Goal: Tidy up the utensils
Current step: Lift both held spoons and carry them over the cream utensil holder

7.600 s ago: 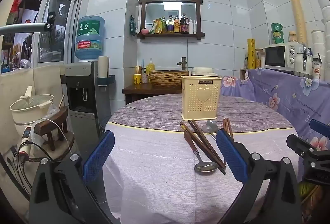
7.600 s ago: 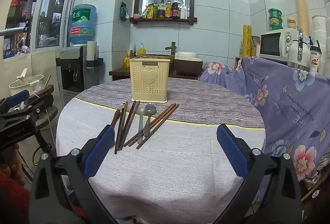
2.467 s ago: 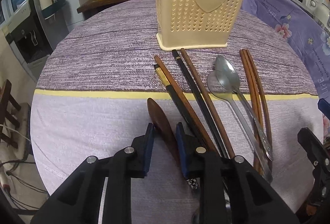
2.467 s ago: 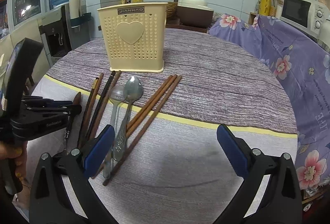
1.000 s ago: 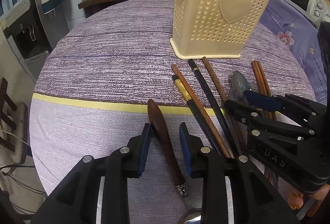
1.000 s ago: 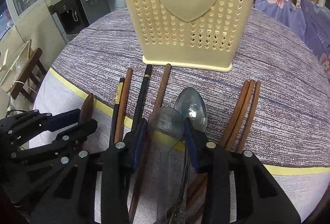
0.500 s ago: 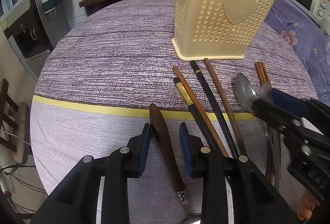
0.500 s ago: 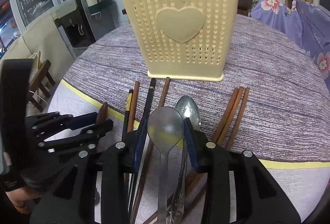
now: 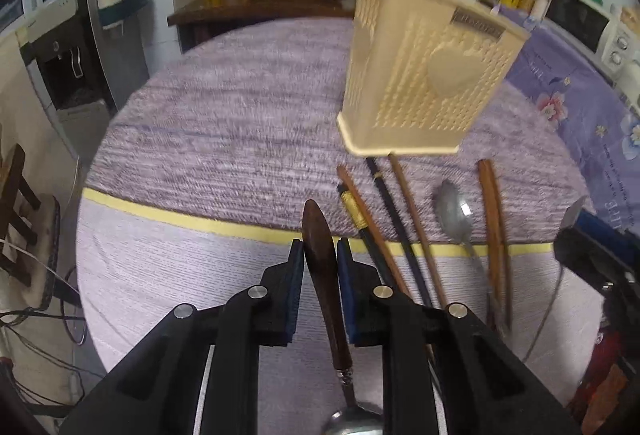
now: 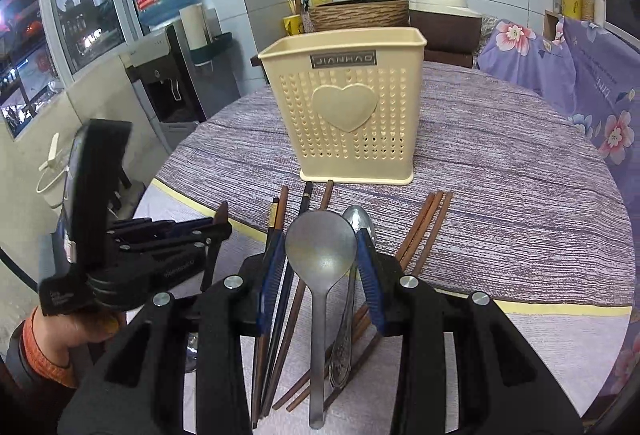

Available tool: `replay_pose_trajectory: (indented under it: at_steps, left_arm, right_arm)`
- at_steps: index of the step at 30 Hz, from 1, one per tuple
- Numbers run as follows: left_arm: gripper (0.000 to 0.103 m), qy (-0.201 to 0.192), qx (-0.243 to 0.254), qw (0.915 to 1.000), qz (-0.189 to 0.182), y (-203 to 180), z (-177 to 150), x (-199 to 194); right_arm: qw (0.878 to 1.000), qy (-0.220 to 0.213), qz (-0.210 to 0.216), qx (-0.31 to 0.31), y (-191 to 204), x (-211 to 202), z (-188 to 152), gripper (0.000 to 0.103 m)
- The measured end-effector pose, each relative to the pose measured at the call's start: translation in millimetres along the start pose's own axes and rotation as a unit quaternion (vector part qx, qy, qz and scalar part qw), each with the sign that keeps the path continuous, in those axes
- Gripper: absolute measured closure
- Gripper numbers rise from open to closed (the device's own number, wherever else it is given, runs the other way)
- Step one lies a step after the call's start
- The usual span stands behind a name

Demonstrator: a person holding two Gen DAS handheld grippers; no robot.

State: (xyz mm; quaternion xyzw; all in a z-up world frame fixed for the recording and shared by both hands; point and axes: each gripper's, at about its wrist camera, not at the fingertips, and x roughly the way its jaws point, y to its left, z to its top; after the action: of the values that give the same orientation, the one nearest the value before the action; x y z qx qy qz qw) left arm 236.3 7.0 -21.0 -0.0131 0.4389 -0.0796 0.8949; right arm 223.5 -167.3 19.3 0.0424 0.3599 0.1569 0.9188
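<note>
A cream perforated utensil holder (image 10: 344, 111) with a heart stands on the round table; it also shows in the left wrist view (image 9: 424, 75). My left gripper (image 9: 318, 255) is shut on the dark wooden handle of a spoon (image 9: 320, 255), lifted off the cloth; it shows in the right wrist view (image 10: 208, 231). My right gripper (image 10: 320, 247) is shut on a grey metal spoon (image 10: 320, 247), bowl forward, held above the table. A second metal spoon (image 9: 454, 211) and several chopsticks (image 9: 396, 215) lie in front of the holder.
The table carries a purple striped cloth (image 10: 500, 187) with a yellow band. A water dispenser (image 10: 168, 75) stands to the left, a wooden counter with a woven basin (image 10: 360, 15) behind. A floral purple cover (image 10: 580, 75) drapes furniture on the right. A microwave (image 9: 580, 19) sits far right.
Both grippers have risen with their spoons. The right one lifted the grey spoon clear of the table; the left one raised the wooden-handled spoon and tilted.
</note>
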Motion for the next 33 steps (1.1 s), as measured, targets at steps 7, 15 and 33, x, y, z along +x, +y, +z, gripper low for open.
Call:
replay_pose_trajectory:
  at_steps: [7,15,33]
  left_arm:
    - [0.087,-0.072,0.018,0.997,-0.022,-9,-7,-62]
    - [0.087,-0.109,0.015,0.9931,-0.039,-5,-18,-93]
    - [0.087,-0.143,0.013,0.9886,-0.046,3,-10,-105]
  right_arm:
    - [1.0,-0.028,0.01,0.003,-3,-41,-3,0.066]
    - [0.999,-0.044,0.014,0.009,-7,-67,-9,0.066]
    - [0.999,-0.049,0.02,0.009,-8,-73,-8,0.066]
